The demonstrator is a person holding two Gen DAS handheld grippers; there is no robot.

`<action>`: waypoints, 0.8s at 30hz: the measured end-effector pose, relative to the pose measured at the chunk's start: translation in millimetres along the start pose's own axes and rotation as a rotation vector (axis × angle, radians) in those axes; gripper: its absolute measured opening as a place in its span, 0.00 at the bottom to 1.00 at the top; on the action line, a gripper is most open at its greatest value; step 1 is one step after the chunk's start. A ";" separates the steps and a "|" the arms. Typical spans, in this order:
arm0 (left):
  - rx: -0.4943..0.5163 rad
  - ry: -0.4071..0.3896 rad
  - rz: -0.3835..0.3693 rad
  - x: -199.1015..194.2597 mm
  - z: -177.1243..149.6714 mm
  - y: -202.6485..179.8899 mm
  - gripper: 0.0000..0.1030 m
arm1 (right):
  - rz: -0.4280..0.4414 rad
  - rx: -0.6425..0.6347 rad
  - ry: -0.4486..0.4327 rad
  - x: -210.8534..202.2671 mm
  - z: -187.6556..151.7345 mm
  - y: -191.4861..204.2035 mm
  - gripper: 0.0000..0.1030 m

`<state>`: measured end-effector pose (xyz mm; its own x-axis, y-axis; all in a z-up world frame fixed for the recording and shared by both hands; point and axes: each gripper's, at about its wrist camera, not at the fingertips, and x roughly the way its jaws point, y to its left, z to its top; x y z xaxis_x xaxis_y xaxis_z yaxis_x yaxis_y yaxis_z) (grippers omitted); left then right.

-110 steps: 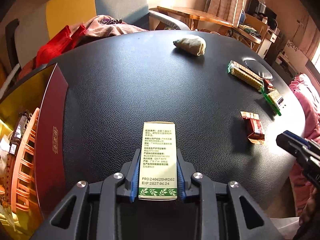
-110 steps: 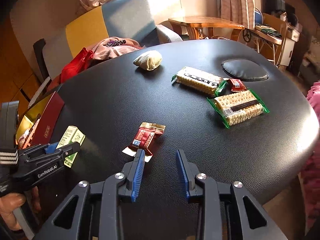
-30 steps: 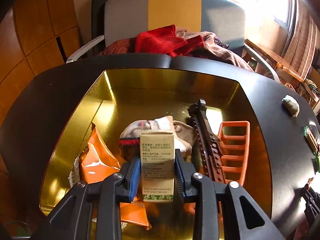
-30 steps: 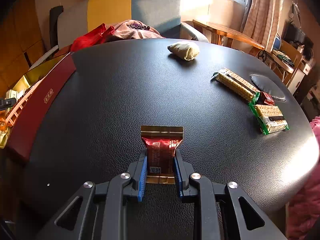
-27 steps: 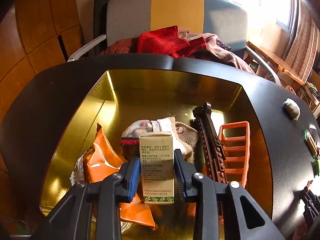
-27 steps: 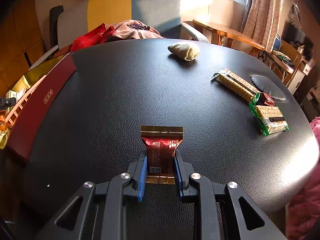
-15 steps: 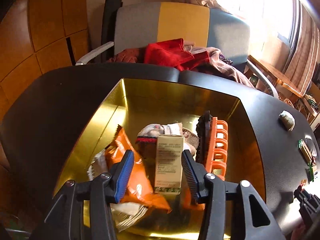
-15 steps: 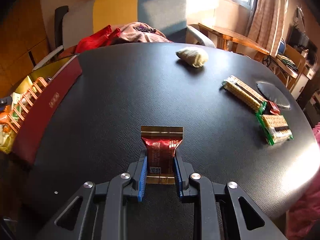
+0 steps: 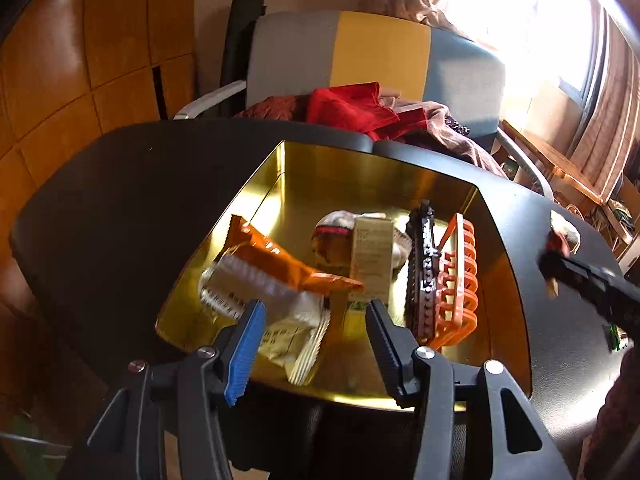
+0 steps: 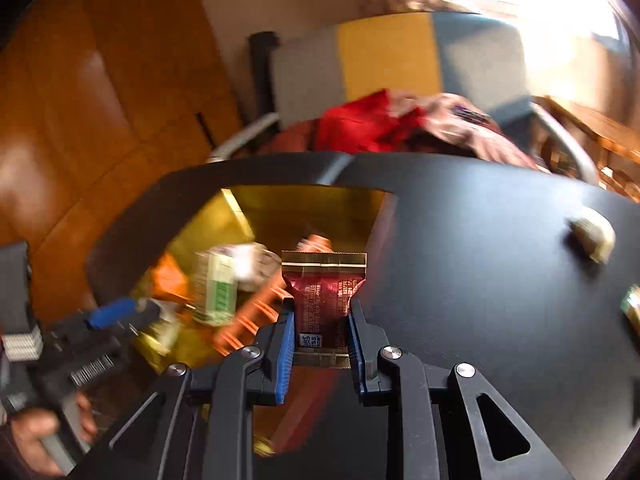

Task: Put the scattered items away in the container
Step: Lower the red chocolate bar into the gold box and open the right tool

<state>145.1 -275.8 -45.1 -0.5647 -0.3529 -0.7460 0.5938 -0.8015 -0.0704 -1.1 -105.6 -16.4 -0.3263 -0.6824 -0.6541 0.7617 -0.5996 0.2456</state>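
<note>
The gold-lined container stands on the black table and holds a pale green-printed box, an orange snack packet, an orange rack and a rolled sock. My left gripper hovers over the container's near edge; its jaws are opening with nothing between the pads, and the box lies free beyond them. My right gripper is shut on a dark red snack packet, held in the air just right of the container. The right wrist view is blurred.
A beige sock bundle and a green-edged cracker packet lie on the table to the right. A chair piled with red clothes stands behind the table. A person's hand holds the left gripper.
The left jaws let go of the box, which now rests in the container, and that gripper drew back. The right gripper lifted the red packet and swung left to the container.
</note>
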 end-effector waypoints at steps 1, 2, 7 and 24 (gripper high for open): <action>-0.006 0.002 0.004 -0.7 -1.5 2.8 0.52 | 0.012 -0.022 0.006 8.4 6.0 10.0 0.23; -0.012 0.003 0.008 -1.7 -2.6 5.6 0.52 | 0.022 -0.038 0.017 17.4 10.9 18.0 0.23; -0.039 -0.004 0.010 -7.8 -5.4 17.4 0.52 | 0.062 -0.068 0.079 57.7 25.3 45.9 0.23; -0.046 -0.017 -0.008 -16.0 -7.7 15.8 0.52 | 0.030 -0.068 0.142 84.4 20.4 52.7 0.27</action>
<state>167.9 -279.1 -39.3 -0.5794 -0.3548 -0.7338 0.6145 -0.7816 -0.1072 0.1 -203.3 -44.1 -0.2239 -0.6308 -0.7429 0.8078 -0.5465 0.2206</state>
